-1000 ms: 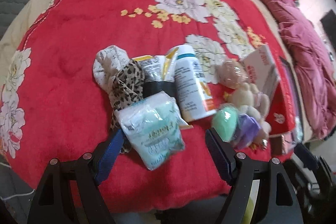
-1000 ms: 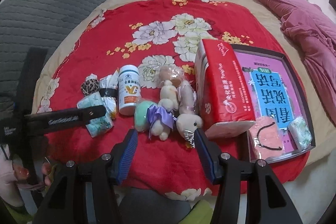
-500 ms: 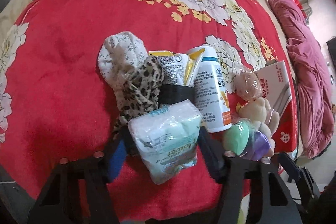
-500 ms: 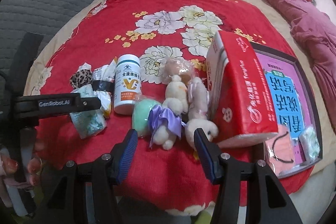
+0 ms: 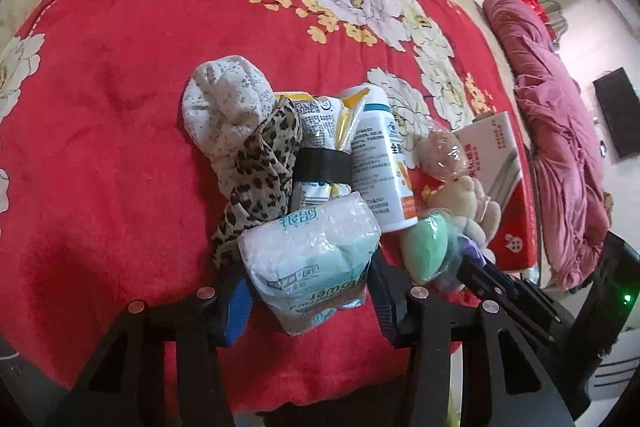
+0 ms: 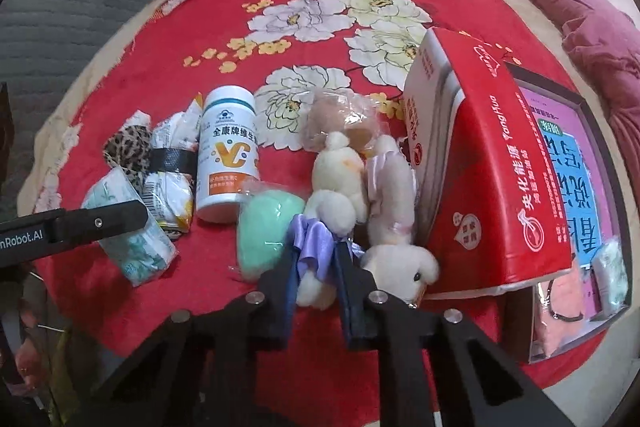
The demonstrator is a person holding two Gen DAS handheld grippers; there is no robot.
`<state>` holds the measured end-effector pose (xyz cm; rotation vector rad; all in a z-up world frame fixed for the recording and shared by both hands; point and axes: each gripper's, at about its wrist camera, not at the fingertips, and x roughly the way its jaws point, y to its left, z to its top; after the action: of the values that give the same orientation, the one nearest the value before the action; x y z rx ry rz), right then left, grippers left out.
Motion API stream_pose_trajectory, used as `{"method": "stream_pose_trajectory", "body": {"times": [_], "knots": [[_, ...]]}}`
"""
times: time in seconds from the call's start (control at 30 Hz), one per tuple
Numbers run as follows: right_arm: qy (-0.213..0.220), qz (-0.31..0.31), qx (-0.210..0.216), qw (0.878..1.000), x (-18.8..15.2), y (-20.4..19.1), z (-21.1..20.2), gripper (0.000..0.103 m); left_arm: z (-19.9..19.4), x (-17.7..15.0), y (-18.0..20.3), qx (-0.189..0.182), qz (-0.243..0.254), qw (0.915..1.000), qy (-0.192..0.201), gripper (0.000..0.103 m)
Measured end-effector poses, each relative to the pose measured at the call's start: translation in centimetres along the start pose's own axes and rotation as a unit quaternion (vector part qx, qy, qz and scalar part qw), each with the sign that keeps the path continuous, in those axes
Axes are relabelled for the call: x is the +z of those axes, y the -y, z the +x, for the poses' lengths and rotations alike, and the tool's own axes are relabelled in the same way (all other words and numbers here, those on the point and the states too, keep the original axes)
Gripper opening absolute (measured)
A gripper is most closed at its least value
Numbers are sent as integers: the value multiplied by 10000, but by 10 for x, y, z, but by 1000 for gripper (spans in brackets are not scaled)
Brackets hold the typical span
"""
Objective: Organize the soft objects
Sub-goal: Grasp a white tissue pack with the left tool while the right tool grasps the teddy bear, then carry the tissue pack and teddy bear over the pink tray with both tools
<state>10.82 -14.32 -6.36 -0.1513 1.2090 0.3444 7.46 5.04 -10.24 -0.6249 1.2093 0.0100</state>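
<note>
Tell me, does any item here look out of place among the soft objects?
Yes. The white vitamin bottle is hard plastic, yet it lies among the soft things, between the taped snack packets and the plush toys. The red box leans tilted against the tray.

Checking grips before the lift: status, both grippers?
Left gripper has been closing around tissue pack. Right gripper shut on plush toy with purple bow. Vitamin bottle crowds both.

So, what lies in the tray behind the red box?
In the tray: a pink-and-blue book, a pink mask pack and a small tissue pack. The red box hides the tray's left part.
</note>
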Motion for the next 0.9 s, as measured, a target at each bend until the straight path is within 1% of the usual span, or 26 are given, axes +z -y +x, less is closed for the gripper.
{"method": "stream_pose_trajectory", "body": {"times": [0.1, 0.13, 0.23, 0.27, 0.4, 0.47, 0.6, 0.9], "knots": [[176, 243, 421, 9987, -2, 8, -14, 15, -4, -1, 1, -88, 30, 10000, 15, 52], [209, 300, 507, 9980, -2, 10, -19, 15, -8, -2, 2, -158, 50, 9999, 46, 52], [390, 463, 766, 9952, -1, 17, -37, 15, -15, -3, 6, -200, 120, 9997, 110, 52], [449, 508, 797, 9945, 0, 20, -42, 15, -18, -3, 8, -249, 139, 9995, 134, 52], [655, 570, 826, 9928, 7, 24, -63, 15, -26, -3, 18, -348, 246, 9989, 188, 52], [802, 619, 869, 9911, 10, 27, -75, 15, -33, -3, 27, -362, 356, 9984, 249, 52], [995, 625, 807, 9898, 15, 33, -94, 15, -47, 0, 48, -376, 620, 9966, 386, 52], [1433, 828, 628, 9842, 14, 60, -142, 15, -73, -5, 104, -399, 1314, 9884, 646, 52]]}}
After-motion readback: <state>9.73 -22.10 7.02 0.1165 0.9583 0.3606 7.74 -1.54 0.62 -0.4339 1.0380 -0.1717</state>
